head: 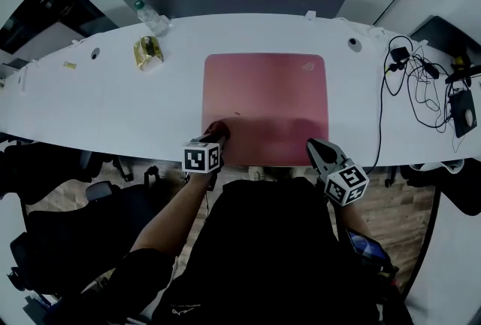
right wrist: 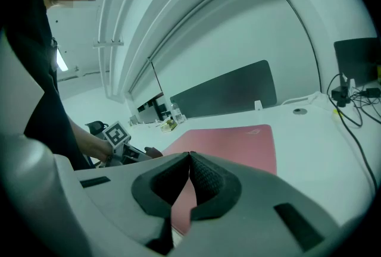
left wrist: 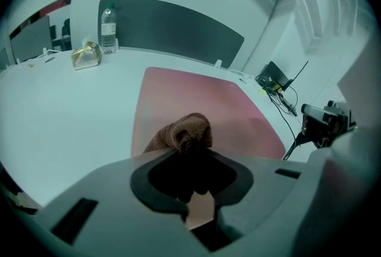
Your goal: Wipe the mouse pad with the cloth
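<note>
- Dragging the bunched brown terry cloth (left wrist: 186,129) in straight, overlapping strokes away from the near-left corner looks the surest way to cover the whole large pink-red rectangular mouse pad (head: 267,90). At this moment the cloth touches only that corner.
- The left gripper (head: 216,132) has its jaws clamped on the cloth. The cloth bulges out ahead of the tips and rests on the pad close to the table's front edge.
- Light pressure seems wise, since a thin pad on a smooth white table (head: 105,101) may slide or ruck up under a hard push.
- The right gripper (head: 316,150) has its jaws pressed together on nothing and hangs by the pad's near-right edge. Set down there, it could pin the pad, I judge.
- The pad lies flat in the middle of the table with its corners rounded. It has a small pale logo at the far-right corner and a tiny dark speck left of centre.
</note>
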Demonstrator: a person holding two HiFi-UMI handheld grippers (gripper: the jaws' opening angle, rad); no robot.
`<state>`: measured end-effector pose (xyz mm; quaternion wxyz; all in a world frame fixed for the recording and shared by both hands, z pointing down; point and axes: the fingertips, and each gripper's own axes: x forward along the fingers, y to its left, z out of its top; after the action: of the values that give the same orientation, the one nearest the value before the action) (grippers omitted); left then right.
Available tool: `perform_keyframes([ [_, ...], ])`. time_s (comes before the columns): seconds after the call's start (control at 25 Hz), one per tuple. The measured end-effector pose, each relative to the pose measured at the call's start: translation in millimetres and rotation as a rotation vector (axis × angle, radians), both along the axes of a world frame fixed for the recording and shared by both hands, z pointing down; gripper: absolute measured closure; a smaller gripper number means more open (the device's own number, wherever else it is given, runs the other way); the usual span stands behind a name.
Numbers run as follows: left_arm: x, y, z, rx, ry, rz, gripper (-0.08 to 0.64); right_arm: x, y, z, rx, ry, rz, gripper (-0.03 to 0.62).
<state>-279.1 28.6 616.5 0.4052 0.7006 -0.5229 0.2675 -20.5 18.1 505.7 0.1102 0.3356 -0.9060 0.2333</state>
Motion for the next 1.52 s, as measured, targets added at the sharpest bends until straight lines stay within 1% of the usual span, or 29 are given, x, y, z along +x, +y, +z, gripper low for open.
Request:
perform_keyframes([
  [0.4,59,-9,7,-0.032,0.010,0.056,0.477,38,-20,-5,0.000,-0.024,0.031,0.566],
  [0.64,99,-14,7,-0.049,0.021,0.116,0.477,61,-32,-3,-0.009,-0.030,0.039,0.566],
  [0.84,127,-19,8,-0.065,0.039,0.144,0.477,73,-42,-1,-0.013,-0.039,0.040,0.566],
  [1.2,162,-27,8,-0.091,0.073,0.193,0.477,90,-57,-1,-0.016,-0.052,0.041,0.566],
  [1.52,203,-30,7,-0.104,0.099,0.246,0.477,103,-61,1,-0.025,-0.066,0.031,0.566],
])
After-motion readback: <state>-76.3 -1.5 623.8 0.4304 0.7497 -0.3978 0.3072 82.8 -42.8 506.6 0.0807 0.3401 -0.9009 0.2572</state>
